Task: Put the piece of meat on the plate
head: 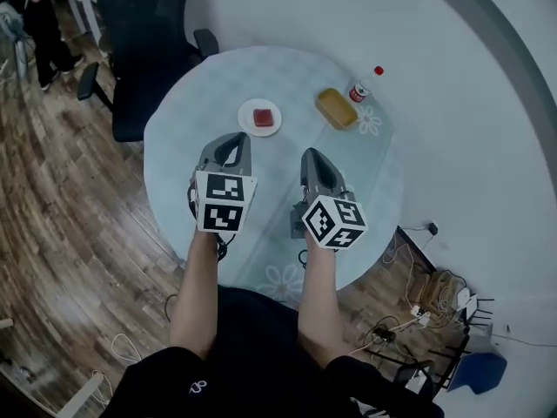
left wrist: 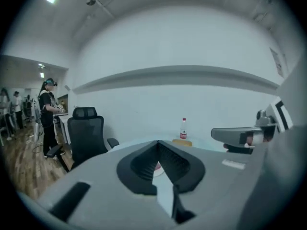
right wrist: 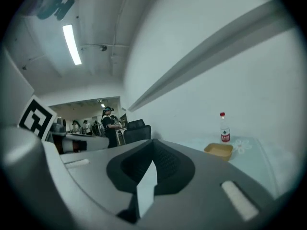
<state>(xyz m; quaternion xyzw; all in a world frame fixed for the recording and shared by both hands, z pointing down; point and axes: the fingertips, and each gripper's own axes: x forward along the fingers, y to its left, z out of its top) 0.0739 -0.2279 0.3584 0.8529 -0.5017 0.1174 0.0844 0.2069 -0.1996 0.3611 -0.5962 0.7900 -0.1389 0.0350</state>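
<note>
Meat chunk (head: 265, 117) sits on the white plate (head: 248, 111), 12 o'clock from the tongs. Left gripper (left wrist: 157, 143) and right gripper (right wrist: 152, 142) are both clenched, nothing in them.

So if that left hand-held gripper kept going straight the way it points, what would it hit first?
Probably the small round white plate holding the red piece of meat, straight ahead; depth is unclear.
</note>
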